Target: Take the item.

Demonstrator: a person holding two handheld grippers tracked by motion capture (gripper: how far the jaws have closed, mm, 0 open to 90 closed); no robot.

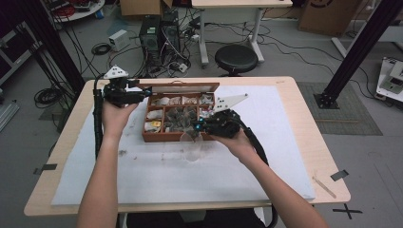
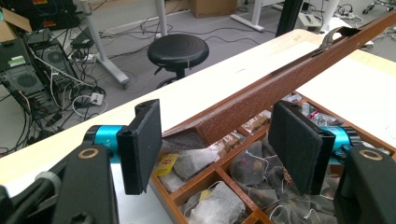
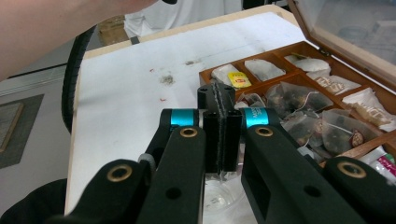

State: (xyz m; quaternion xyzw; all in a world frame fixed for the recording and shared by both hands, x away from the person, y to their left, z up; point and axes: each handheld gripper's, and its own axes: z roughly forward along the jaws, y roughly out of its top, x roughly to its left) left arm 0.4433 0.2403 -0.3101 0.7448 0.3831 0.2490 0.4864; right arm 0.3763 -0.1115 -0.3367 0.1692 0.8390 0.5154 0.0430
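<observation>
A: At the wooden tea box [image 1: 177, 118] on the worktop [image 1: 294, 142], the left gripper [image 2: 215, 144] stands wide at the lid [image 2: 280, 74], not pressing it; done?

B: Hardly; the right gripper [image 3: 223, 135] is closed tight over the glass [image 1: 192, 145] in front; whether it pinches a tea bag, I cannot tell.

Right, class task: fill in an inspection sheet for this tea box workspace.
Surface: white mat on wooden table, small stains.
Job's things: open tea box, tea bags in compartments; glass in front.
Clutter: wooden stick at table's right corner.
Grippers: left hand-held gripper open, lid between its jaws; right hand-held gripper shut over glass.
Cables: tangles beyond the table.
Surroundings: stool, computer towers.
</observation>
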